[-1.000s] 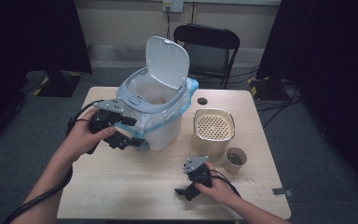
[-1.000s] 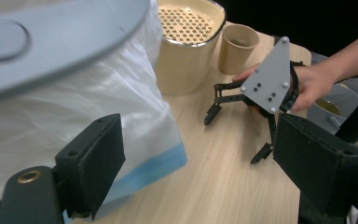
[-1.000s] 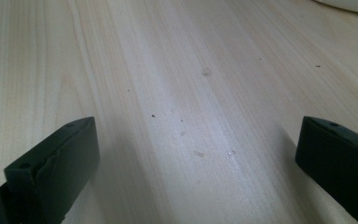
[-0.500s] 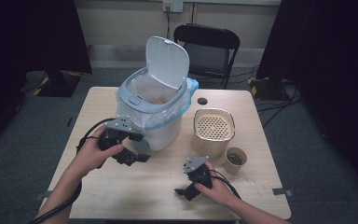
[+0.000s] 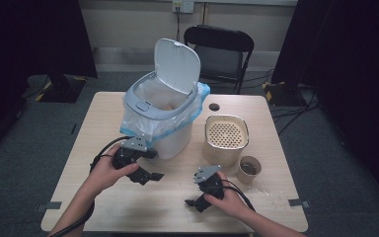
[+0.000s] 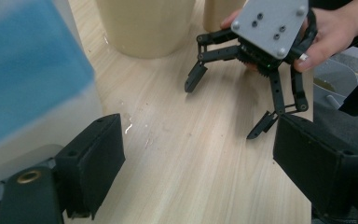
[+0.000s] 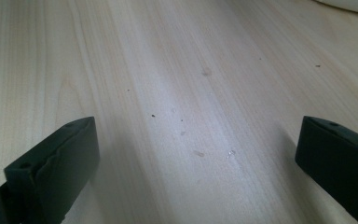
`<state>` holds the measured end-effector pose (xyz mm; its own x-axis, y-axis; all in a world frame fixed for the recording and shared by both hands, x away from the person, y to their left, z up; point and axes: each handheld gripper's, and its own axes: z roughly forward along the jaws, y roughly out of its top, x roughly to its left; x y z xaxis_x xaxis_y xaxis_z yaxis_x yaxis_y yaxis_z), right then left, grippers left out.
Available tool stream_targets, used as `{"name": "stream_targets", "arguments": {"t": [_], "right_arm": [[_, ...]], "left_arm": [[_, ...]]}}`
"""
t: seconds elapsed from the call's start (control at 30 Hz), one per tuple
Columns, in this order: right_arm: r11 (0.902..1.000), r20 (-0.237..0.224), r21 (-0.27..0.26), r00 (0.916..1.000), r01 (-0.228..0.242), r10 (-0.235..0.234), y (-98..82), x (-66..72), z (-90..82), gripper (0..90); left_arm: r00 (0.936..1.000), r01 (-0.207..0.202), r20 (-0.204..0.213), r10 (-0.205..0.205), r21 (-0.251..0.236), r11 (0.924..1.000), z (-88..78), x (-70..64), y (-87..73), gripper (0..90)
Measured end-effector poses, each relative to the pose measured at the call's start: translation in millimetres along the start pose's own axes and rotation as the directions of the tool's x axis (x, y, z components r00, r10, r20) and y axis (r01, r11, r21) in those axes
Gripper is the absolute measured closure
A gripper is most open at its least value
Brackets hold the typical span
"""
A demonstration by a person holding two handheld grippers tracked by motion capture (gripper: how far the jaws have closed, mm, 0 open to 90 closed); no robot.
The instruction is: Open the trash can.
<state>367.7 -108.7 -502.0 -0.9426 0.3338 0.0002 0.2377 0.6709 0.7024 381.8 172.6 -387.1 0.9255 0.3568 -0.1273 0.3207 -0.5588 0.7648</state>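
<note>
One white bin (image 5: 173, 143) with a blue bag liner stands at the far left of the table (image 5: 128, 210), its lid tipped up. To its right are one beige tub (image 5: 225, 150) with a perforated top and one paper cup (image 5: 249, 170), and one small dark disc (image 5: 214, 106) lies farther back. One black chair (image 5: 219, 47) stands beyond the table. There are two tongs. The left gripper (image 5: 150, 167) is just in front of the bin's near wall, its jaws apart over bare wood. The right gripper (image 5: 193, 203) is near the front edge, nearer than the tub and cup and well apart from the bin, its jaws also spread with nothing between them
</note>
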Motion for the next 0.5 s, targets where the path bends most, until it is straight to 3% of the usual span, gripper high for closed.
{"name": "stream_targets", "arguments": {"t": [0.3,0.5], "right_arm": [[1.0,0.0,0.0,1.0,0.001,-0.001,0.0,-0.1,-0.1,0.0],[1.0,0.0,0.0,1.0,0.001,-0.001,0.0,-0.1,-0.1,0.0]], "left_arm": [[0.9998,0.002,0.02,-0.002,-0.006,1.0,14.2,-4.1,-13.5,15.9],[0.9995,0.01,0.031,-0.011,0.026,0.9996,27.6,-5.9,-28.9,15.9]]}}
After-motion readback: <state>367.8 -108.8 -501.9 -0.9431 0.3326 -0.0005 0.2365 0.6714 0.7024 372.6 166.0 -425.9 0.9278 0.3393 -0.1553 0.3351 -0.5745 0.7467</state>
